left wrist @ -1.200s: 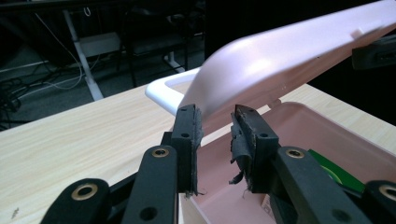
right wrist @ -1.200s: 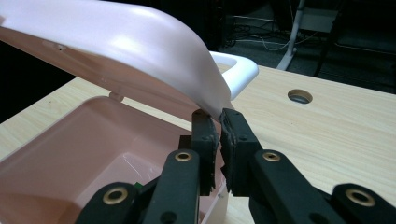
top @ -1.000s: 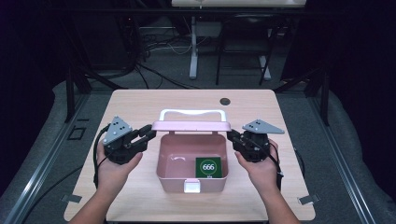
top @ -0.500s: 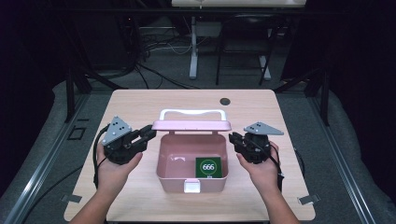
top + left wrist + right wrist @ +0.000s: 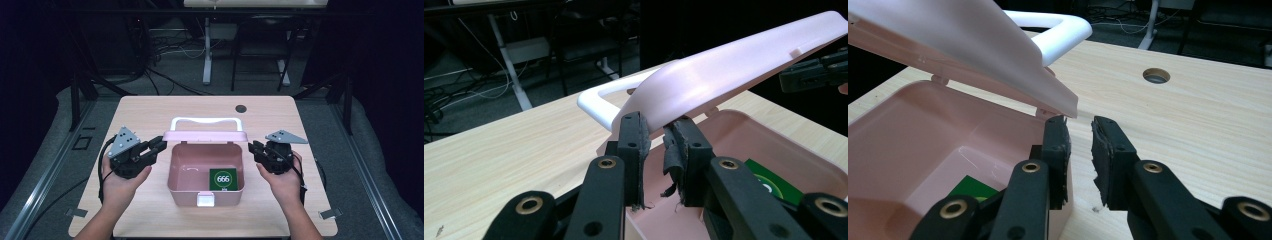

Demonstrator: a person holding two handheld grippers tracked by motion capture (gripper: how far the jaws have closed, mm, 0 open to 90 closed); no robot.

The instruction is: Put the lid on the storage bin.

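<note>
Wooden bench (image 5: 150,110): pink box (image 5: 190,187), thin stiff light lid (image 5: 205,136) raised; left tongs (image 5: 159,146) clamped on lid corner, right tongs (image 5: 251,146) just opening, empty; grip lid edges

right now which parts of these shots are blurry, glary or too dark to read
High view: the table is evenly lit and the surrounding floor falls into near black. Left gripper view: the left claw is soft up close, and the pink lid carries a pale sheen. Right gripper view: the right claw is slightly soft, while the table's wood grain reads sharp.
</note>
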